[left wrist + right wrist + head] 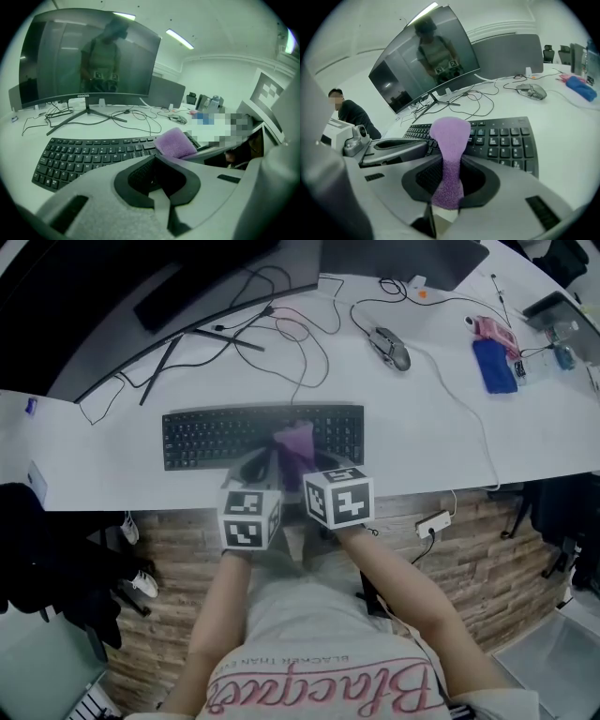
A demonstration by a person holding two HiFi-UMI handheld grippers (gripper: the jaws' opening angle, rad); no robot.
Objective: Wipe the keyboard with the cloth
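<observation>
Head view: I count one keyboard (pixel 234 432), and its long axis runs left to right across the desk in front of me. One purple cloth (pixel 296 441) sits over the keyboard's right half, between the main keys and the number pad. The right gripper (pixel 305 463) reaches in over the keyboard's near edge, with the cloth at its tips. The left gripper (pixel 250 472) is just beside it, over the near edge at the keyboard's middle. That makes two grippers, and the right is the one on the job. One mouse (pixel 392 348) lies well beyond the keyboard's far right corner.

Left gripper view: the jaws are closed together with nothing between them. The cloth (pixel 175 143) shows off to the right of them, carried by the other tool. Most of the key rows (pixel 89 157) stretch away to the left.

Right gripper view: the jaws are clamped on the cloth (pixel 449 154). It stands out past the tips as a folded tongue pointing toward the keyboard's far edge. The number pad (pixel 506 140) lies just right of it.

In my judgement the coming move turns on that long axis: the cloth has to go down onto the keys, then travel sideways along the rows. I can't tell from here whether it touches the keys yet.
</observation>
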